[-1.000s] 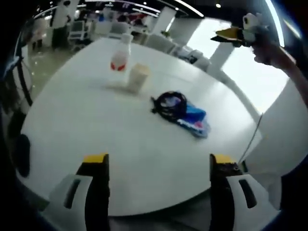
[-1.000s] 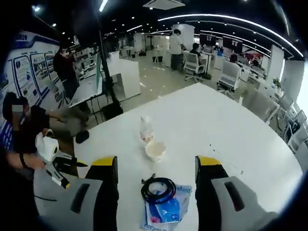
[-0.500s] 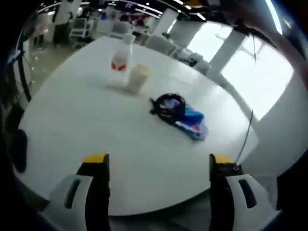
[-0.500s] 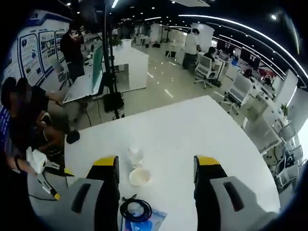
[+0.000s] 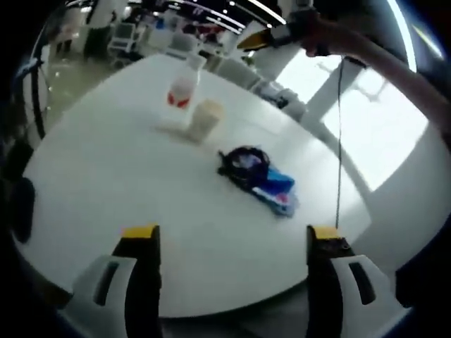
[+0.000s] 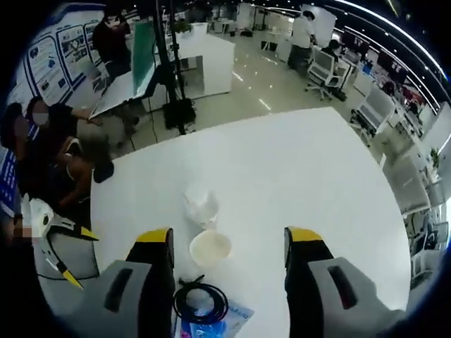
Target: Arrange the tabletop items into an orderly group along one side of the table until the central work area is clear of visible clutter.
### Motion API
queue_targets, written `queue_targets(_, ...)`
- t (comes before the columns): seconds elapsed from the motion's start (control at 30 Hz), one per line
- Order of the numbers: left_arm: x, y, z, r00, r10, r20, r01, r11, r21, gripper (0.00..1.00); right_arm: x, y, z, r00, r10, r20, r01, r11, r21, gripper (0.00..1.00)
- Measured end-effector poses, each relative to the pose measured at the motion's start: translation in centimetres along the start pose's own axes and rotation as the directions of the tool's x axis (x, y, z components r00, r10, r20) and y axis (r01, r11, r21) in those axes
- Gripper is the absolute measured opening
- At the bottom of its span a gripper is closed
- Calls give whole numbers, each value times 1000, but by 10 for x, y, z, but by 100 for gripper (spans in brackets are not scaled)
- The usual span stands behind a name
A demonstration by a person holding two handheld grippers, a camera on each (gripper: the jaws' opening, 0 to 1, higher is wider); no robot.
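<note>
While both grippers hang empty w/ jaws apart, left gripper (image 5: pixel 229 243) low at table (image 5: pixel 106 162) edge, right gripper (image 6: pixel 229 246) above. Items cluster mid-table, straight ahead of left jaws: cable coil (image 5: pixel 243 160) on blue packet (image 5: pixel 278 189), cup (image 5: pixel 204 118) and bottle (image 5: pixel 182 91) beyond. Row's long axis runs away from left gripper; right looks nearer the coil.

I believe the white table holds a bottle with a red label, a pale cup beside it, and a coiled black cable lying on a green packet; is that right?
Not quite: the packet under the coiled black cable is blue, not green, as the left gripper view shows. The rest stands: the bottle with a red label and the pale cup beside it are on the white table.
</note>
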State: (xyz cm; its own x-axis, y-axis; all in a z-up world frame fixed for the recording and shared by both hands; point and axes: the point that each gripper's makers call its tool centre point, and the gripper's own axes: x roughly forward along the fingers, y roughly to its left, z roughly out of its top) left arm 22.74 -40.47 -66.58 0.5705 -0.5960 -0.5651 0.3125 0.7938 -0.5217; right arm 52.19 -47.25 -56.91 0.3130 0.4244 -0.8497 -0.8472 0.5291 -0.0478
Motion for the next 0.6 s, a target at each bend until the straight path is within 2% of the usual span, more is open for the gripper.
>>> queue_targets(0.1,0,2,-1,1000,0,-2,0,1000,-14,82,10,7,-15,999,8,-36,-8,1000,18,63)
queue_targets(0.2,-1,4,1,1000,0,10,1,1000,-28,82,36,7,-35,996,34,-86,-27,997,75,62)
queue_targets(0.27,-1,7,3,1000,-4,20,5,999,-46,82,44,14,-47,993,54,-107,-42,992,116,61)
queue_targets(0.33,-2,8,3,1000,-1,24,2,999,-54,82,51,14,-55,990,64,-127,-48,991,121,58)
queue_targets(0.4,-2,9,5,999,-1,33,3,998,-65,82,64,5,-62,987,63,-146,-45,992,120,58)
queue_targets(0.6,-3,7,8,998,-12,54,17,996,-85,82,79,10,-81,982,73,-172,-44,985,166,53)
